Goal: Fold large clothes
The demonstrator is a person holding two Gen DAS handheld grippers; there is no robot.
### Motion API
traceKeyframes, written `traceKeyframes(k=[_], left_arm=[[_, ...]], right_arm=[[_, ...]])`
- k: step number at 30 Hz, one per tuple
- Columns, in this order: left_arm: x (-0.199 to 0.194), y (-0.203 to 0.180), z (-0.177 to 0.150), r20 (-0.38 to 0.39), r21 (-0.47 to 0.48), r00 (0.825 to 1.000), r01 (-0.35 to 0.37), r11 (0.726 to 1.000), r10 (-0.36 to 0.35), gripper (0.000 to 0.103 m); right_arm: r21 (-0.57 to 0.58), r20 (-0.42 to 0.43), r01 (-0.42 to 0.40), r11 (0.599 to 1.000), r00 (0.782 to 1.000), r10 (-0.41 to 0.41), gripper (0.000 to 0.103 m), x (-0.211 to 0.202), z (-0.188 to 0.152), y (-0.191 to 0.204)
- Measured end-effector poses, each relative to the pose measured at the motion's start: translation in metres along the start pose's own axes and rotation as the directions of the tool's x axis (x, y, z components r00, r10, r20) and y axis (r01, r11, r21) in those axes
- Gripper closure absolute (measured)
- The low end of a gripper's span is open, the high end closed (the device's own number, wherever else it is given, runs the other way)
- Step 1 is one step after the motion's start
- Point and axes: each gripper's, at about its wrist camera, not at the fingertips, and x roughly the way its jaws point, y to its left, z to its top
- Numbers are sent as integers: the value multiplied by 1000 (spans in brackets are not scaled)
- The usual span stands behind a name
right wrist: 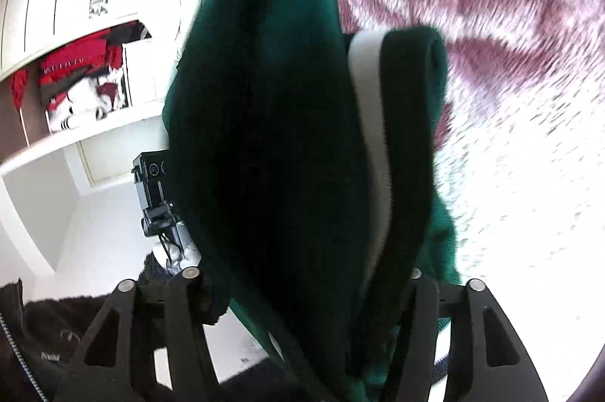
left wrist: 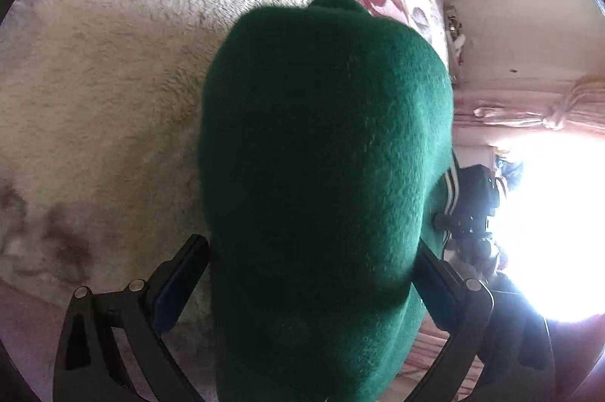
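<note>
through my left claw (left wrist: 314, 273) camera, one fuzzy green garment (left wrist: 325, 152) bulged in a rounded hump between my two black fingers, clamped there, above a shaggy cream blanket (left wrist: 113, 61). through my right claw (right wrist: 306, 292) camera, the same fleece, with one white stripe (right wrist: 368, 122), sat pinched between my fingers.

A: Where's the light from?
B: A blown-out window (left wrist: 548, 213), right of the left hand-held gripper (left wrist: 314, 273); the green garment (left wrist: 325, 156) is shadowed near its fingers.
A: And the right wrist view?
B: Motion-blurred blanket (right wrist: 491, 5), overexposed white below, garment nearly black. Both views have fisheye bending and dark corners.
</note>
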Motion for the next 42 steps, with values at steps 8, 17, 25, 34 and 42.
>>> traceKeyframes(k=[8, 17, 25, 34, 42], left_arm=[[-2, 11, -10, 41, -42, 997, 68, 997, -66, 0], [3, 18, -3, 38, -55, 996, 80, 995, -78, 0], [-14, 9, 1, 59, -25, 994, 98, 995, -96, 0], [-34, -31, 21, 20, 97, 996, 88, 991, -90, 0], [-40, -71, 82, 34, 186, 991, 124, 975, -133, 0]], right_arm=[[27, -33, -108, 994, 993, 109, 27, -23, 3, -42], [13, -188, -395, 919, 902, 390, 19, 34, 45, -37], [49, -13, -394, 918, 919, 395, 47, 16, 33, -18], [13, 138, -461, 888, 880, 455, 56, -24, 7, 43], [56, 269, -522, 851, 829, 491, 57, -74, 24, 49]])
